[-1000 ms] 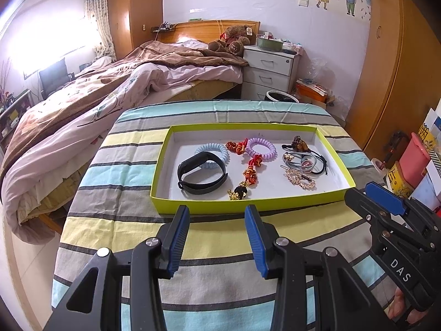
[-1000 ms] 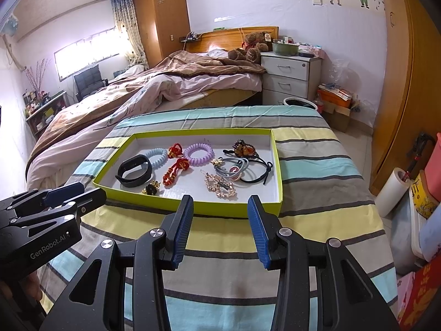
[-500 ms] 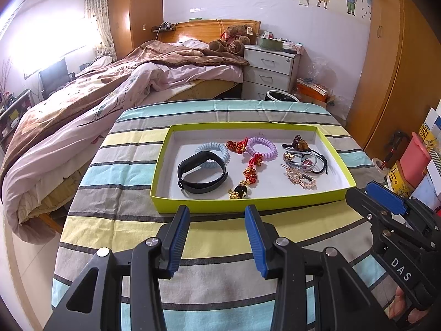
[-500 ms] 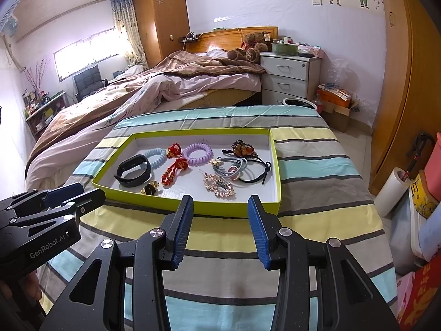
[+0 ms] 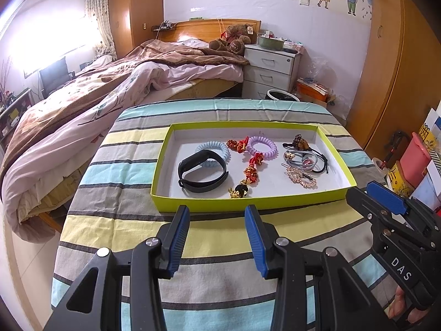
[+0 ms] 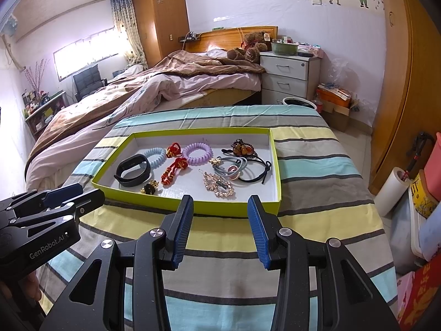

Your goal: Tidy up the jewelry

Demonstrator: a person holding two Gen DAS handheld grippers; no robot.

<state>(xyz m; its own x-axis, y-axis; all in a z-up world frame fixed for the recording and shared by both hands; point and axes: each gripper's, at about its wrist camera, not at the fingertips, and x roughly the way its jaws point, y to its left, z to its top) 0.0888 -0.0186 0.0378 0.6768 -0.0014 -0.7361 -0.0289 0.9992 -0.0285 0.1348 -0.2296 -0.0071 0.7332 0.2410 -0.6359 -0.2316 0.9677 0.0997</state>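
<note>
In the left wrist view, the left hand-held gripper (image 5: 217, 237) fills the lower middle of the frame, its blue pads spread wide with nothing between them, held back over the striped surface (image 5: 115, 193) short of the tray's near wall. That stand-off keeps every piece in sight.

Just above it, mid-frame, the lime-edged tray (image 5: 248, 202) holds all the jewelry. Left to right: a black band (image 5: 202, 175) leans on a pale blue coil tie (image 5: 213, 150), likely because the two were laid close. Next comes a red and gold knotted charm (image 5: 249, 172) running from upper middle down to the near wall, brushing a purple coil tie (image 5: 261, 147). At the tray's right, a tangle of grey and black hair ties (image 5: 306, 160) lies behind a gold sparkly clip (image 5: 301, 179).

At the lower right of the frame, the right hand-held gripper (image 6: 220, 231) is also wide and empty, beside the tray's right corner.

Everything sits inside the tray, loosely bunched rather than separated. That fits either pieces already gathered there or ones awaiting sorting.
</note>
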